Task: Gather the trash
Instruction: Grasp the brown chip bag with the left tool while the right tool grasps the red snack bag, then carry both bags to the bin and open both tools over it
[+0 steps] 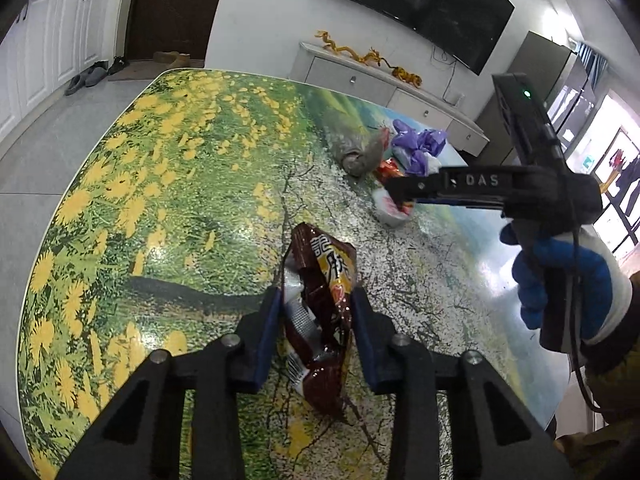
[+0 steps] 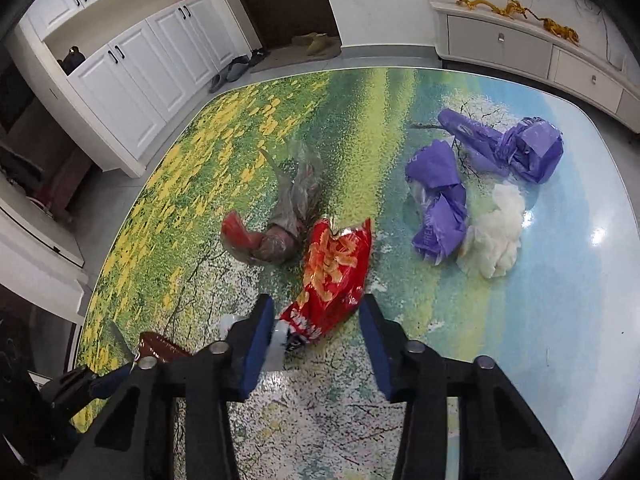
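My left gripper [image 1: 316,300] is shut on a crumpled brown snack wrapper [image 1: 320,320], which stands up between the blue pads over the table [image 1: 160,200]. My right gripper [image 2: 316,312] is open, its blue pads on either side of the near end of a red snack bag [image 2: 334,272] lying on the table; it touches neither pad clearly. In the left wrist view the right gripper [image 1: 404,190] reaches over the trash pile. The brown wrapper's edge shows in the right wrist view [image 2: 160,346].
More trash lies on the flower-printed table: a clear plastic bag with a red scrap [image 2: 280,220], two purple plastic bags [image 2: 440,204] [image 2: 516,148] and a white crumpled wad [image 2: 496,236]. A low white cabinet [image 2: 520,44] and floor lie beyond the table's far edge.
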Available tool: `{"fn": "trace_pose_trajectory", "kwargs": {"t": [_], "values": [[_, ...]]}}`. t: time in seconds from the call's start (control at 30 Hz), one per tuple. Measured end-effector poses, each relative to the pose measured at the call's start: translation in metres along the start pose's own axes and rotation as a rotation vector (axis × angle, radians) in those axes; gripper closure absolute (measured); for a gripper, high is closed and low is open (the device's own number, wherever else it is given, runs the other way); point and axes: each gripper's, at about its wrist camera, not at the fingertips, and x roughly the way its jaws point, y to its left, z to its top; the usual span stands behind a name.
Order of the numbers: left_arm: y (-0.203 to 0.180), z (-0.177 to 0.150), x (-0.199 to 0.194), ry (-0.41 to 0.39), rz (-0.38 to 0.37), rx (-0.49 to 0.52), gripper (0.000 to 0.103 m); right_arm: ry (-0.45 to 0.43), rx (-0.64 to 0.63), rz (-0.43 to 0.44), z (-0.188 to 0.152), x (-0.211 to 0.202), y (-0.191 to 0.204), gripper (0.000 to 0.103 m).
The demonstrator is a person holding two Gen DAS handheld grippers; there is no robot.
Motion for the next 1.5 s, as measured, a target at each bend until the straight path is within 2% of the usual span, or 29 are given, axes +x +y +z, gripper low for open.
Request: {"fn": "trace_pose_trajectory", "kwargs": {"t": [0.07,0.1,0.3,0.5,0.73,0.93,1.23,1.5], "values": [[0.0,0.001,0.0,-0.005,0.014,0.001,0.072,0.008,-0.01,0.004,-0.003,-0.001,-0.001,0.08],[-0.001,0.0,-0.001,-0.009,0.024,0.002,0.072,0.013,-0.016,0.008,-0.007,-0.002,-0.001,0.081],[-0.006,-0.007,-0.01,-0.026,0.034,-0.016,0.075,0.019,-0.036,0.028,-0.03,-0.019,-0.003,0.085],[-0.023,-0.011,-0.03,-0.063,0.039,0.002,0.076,-0.032,0.0,0.049,-0.05,-0.052,-0.017,0.085],[-0.05,-0.004,-0.065,-0.143,0.079,0.048,0.077,-0.154,0.018,0.073,-0.069,-0.113,-0.029,0.085],[-0.085,0.012,-0.098,-0.232,0.129,0.106,0.077,-0.285,0.01,0.057,-0.089,-0.178,-0.04,0.085],[-0.154,0.023,-0.128,-0.3,0.139,0.23,0.077,-0.474,0.038,-0.017,-0.132,-0.269,-0.072,0.085],[-0.224,0.025,-0.136,-0.333,0.126,0.364,0.077,-0.6,0.095,-0.105,-0.175,-0.322,-0.106,0.085]]}}
